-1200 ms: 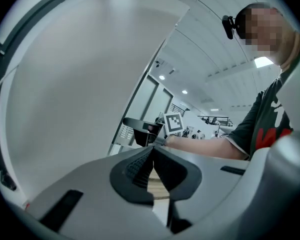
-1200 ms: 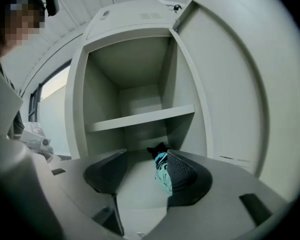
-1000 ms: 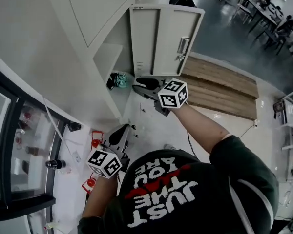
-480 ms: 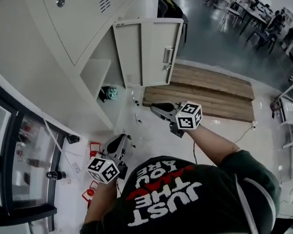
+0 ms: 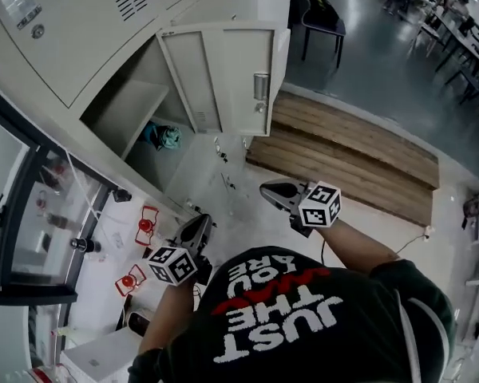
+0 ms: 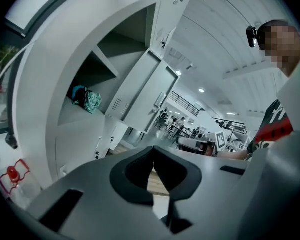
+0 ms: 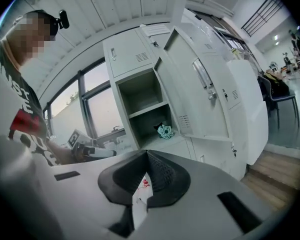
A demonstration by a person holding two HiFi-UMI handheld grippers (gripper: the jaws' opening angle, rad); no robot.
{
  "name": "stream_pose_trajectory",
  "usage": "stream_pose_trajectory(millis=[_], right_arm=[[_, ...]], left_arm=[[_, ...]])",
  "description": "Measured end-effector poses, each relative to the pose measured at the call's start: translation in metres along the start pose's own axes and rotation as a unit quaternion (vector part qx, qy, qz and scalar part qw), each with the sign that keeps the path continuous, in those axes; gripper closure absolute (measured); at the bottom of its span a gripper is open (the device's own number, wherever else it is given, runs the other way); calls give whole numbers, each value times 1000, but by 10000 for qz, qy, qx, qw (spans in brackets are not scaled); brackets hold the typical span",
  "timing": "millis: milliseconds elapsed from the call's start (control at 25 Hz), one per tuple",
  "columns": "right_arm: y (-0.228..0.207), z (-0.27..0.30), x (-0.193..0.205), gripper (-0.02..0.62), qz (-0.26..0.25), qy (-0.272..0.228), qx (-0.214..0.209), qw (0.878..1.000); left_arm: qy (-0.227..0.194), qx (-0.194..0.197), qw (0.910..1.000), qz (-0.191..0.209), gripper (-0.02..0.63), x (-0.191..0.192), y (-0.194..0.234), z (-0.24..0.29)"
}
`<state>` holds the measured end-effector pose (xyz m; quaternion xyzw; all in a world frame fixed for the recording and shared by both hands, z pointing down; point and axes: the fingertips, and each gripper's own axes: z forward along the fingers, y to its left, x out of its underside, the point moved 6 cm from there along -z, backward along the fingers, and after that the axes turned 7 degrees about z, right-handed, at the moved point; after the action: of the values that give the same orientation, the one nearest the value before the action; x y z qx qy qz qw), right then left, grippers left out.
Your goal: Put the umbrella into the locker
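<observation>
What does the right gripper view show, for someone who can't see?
An open grey locker holds a teal umbrella in its lower compartment, its door swung to the right. In front, the right tool is shut and empty.

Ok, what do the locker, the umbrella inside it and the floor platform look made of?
Locker: probably painted sheet metal; thin, flat pale-grey panels, matte sheen. Umbrella: soft teal fabric, crumpled folds; frame not visible. Platform: wood or wood-look planks, brown with plank seams.
</observation>
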<state>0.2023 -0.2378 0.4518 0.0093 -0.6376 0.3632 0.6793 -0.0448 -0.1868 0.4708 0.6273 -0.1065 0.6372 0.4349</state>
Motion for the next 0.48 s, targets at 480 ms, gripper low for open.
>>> stream_pose_trajectory(millis=[480], right_arm=[[-24, -14, 59, 560, 146, 774, -340, 9963]], left_arm=[[551, -862, 9948, 10, 597, 71, -23, 12]])
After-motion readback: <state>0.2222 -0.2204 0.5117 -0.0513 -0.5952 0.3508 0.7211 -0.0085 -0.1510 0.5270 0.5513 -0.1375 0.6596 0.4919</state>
